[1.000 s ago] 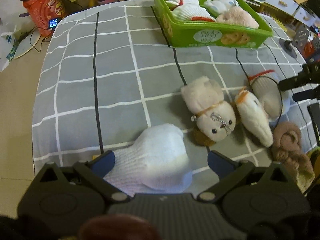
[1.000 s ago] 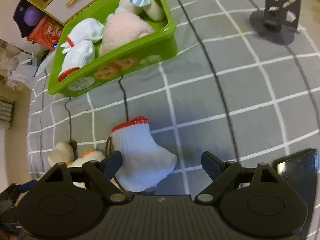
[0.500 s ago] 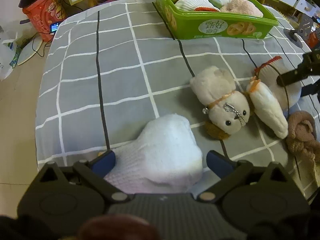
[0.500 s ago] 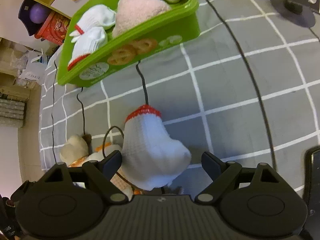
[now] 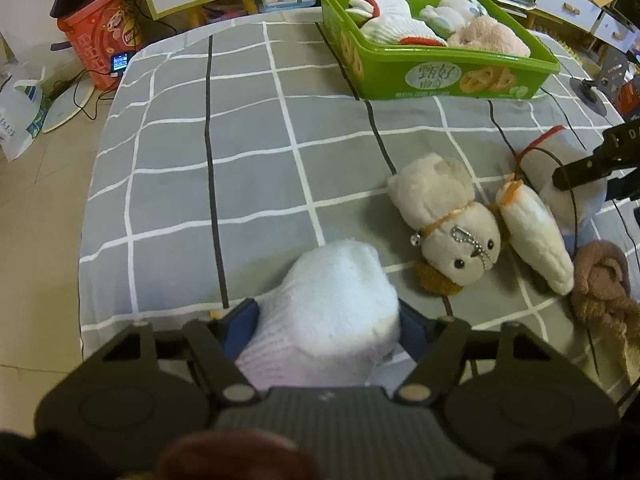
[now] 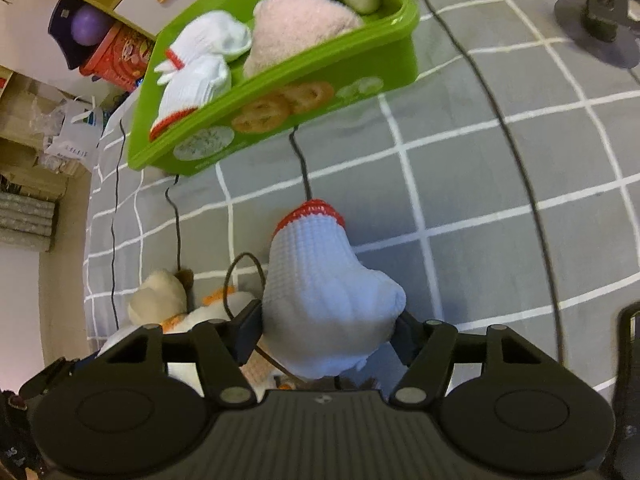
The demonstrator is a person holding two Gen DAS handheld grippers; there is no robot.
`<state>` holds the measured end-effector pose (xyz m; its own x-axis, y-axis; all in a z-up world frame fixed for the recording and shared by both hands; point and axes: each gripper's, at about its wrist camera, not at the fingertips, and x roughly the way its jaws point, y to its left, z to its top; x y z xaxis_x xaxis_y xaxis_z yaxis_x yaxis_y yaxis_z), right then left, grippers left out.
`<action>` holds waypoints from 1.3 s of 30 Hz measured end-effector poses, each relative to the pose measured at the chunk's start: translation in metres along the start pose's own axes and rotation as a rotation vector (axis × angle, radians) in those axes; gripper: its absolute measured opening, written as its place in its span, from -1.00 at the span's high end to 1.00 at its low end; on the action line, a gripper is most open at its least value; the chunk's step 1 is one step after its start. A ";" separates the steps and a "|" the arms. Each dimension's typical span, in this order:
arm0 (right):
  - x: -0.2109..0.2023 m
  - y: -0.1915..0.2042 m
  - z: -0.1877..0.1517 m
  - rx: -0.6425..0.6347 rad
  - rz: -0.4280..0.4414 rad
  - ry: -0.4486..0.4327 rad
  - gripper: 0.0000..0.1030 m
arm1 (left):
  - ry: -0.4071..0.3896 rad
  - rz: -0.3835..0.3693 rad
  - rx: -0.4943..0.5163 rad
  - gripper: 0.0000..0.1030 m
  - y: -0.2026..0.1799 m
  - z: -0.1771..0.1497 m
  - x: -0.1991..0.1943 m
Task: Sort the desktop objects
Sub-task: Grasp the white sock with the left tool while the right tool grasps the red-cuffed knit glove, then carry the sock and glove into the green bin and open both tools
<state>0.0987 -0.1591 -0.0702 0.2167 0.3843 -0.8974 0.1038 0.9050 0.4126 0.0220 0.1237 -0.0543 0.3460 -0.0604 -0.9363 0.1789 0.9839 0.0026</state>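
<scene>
Both grippers are at the picking step. The left gripper (image 5: 328,320) is clenched on a plain white knitted glove (image 5: 332,304) at the lower middle of the left wrist view. The right gripper (image 6: 328,326) is clenched on a white knitted glove with a red cuff (image 6: 320,280) at the lower middle of the right wrist view; whether it is fully off the grey checked cloth (image 6: 500,168) I cannot tell.

I judge that the next move calls for carrying each glove to the green plastic bin (image 5: 440,74), in the upper right of the left view, above its rim, and then releasing.

The gloves are soft, ribbed and limp, so they sag. Already in the bin lie similar gloves and a fluffy pink toy (image 6: 300,20). A beige plush bear (image 5: 452,236) lies at the middle right.
</scene>
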 end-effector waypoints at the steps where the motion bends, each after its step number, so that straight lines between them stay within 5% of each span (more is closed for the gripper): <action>1: -0.003 -0.002 0.001 0.001 -0.003 -0.006 -0.27 | -0.002 0.001 -0.001 -0.33 0.000 0.000 0.000; 17: -0.037 -0.025 0.015 0.068 -0.002 -0.098 -0.28 | -0.066 0.031 -0.097 0.13 0.004 0.009 -0.007; 39: -0.077 -0.059 0.027 0.166 0.030 -0.190 -0.28 | -0.205 0.001 -0.159 0.16 0.002 0.039 -0.039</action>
<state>0.1017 -0.2471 -0.0210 0.3992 0.3549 -0.8454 0.2496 0.8451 0.4727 0.0451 0.1216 -0.0036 0.5288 -0.0761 -0.8454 0.0365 0.9971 -0.0669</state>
